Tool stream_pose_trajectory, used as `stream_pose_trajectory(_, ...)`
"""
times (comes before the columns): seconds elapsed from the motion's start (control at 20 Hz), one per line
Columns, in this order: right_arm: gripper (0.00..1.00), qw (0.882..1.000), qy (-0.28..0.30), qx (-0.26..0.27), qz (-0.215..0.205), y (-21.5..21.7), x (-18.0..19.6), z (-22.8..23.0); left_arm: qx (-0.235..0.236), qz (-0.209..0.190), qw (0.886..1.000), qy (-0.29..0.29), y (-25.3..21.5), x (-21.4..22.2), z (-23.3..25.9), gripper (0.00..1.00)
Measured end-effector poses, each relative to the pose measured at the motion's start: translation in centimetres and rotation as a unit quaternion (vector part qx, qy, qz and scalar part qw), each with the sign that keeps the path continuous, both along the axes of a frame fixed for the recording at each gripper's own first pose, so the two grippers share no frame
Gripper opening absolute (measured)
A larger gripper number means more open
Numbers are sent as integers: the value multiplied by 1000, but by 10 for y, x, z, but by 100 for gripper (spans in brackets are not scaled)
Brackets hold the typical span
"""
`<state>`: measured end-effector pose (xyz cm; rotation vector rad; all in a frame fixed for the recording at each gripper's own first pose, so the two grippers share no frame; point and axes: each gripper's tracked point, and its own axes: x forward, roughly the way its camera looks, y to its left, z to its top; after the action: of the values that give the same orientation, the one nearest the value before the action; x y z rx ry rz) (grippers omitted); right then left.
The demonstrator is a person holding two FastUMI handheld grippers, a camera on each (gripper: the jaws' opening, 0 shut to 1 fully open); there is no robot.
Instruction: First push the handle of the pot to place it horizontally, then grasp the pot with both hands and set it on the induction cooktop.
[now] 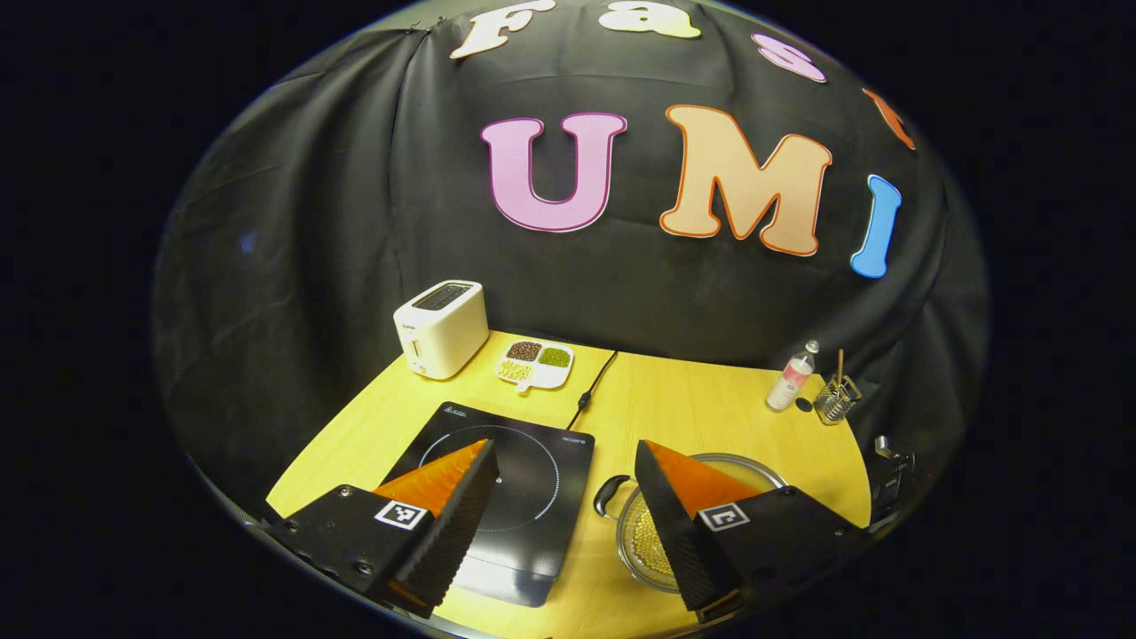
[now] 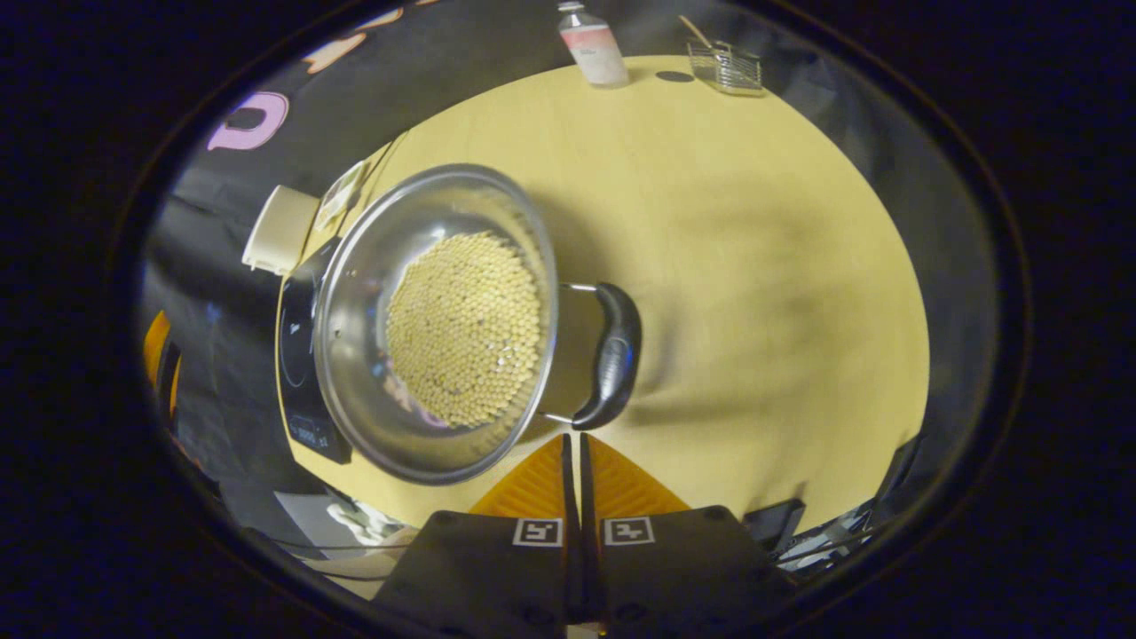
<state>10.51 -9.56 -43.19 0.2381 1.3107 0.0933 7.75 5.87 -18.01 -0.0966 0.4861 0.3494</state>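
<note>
So I'm looking through both cams right now. The left gripper (image 1: 564, 497) is hanging over the table (image 1: 701, 390) with its two orange fingers (image 1: 439, 475) spread wide apart, nothing between them. Through the left gripper view I'm counting one black induction cooktop (image 1: 532, 461) under the left finger, and one steel pot (image 1: 652, 550) just beside it at about 3 o'clock from the cooktop, partly hidden behind the right finger. One black handle (image 1: 608, 494) is sticking out of the pot toward the cooktop.

Farther back I'm seeing one white toaster (image 1: 441, 327) at 11 o'clock, one divided dish of beans (image 1: 535, 363) next to it, a black cord (image 1: 593, 388), one bottle (image 1: 791, 377) and one small wire basket (image 1: 836, 398) at 1 o'clock.

The right gripper (image 2: 572, 444) is sitting with its fingers pressed together, gripping nothing, tips just short of the pot's other handle (image 2: 612, 355), which is at 12 o'clock from them. The pot (image 2: 355, 293) is full of little yellow beans (image 2: 466, 328) and is resting on the table, its far edge overlapping the cooktop (image 2: 297, 373) in this view; I can't tell if it's actually touching it.
</note>
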Motion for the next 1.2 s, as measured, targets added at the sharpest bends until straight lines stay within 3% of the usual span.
stream_pose_trajectory(0.45,2,999,-31,-15,-23,-16,41,0,-39,0,999,32,-7,5,-30,96)
stream_pose_trajectory(0.95,2,995,-57,28,-75,-24,58,28,-77,12,994,79,-3,-9,-67,96)
stream_pose_trajectory(1.05,22,994,-64,36,-81,-26,58,44,-80,7,993,90,-3,-9,-75,96)
stream_pose_trajectory(1.1,24,993,-70,33,-87,-28,65,43,-80,4,992,98,-5,-8,-81,96)
stream_pose_trajectory(1.15,49,991,-78,44,-95,-27,72,51,-81,0,991,106,-6,-7,-87,96)
stream_pose_trajectory(1.2,62,990,-81,46,-102,-29,76,54,-83,-5,990,113,-8,-5,-92,96)
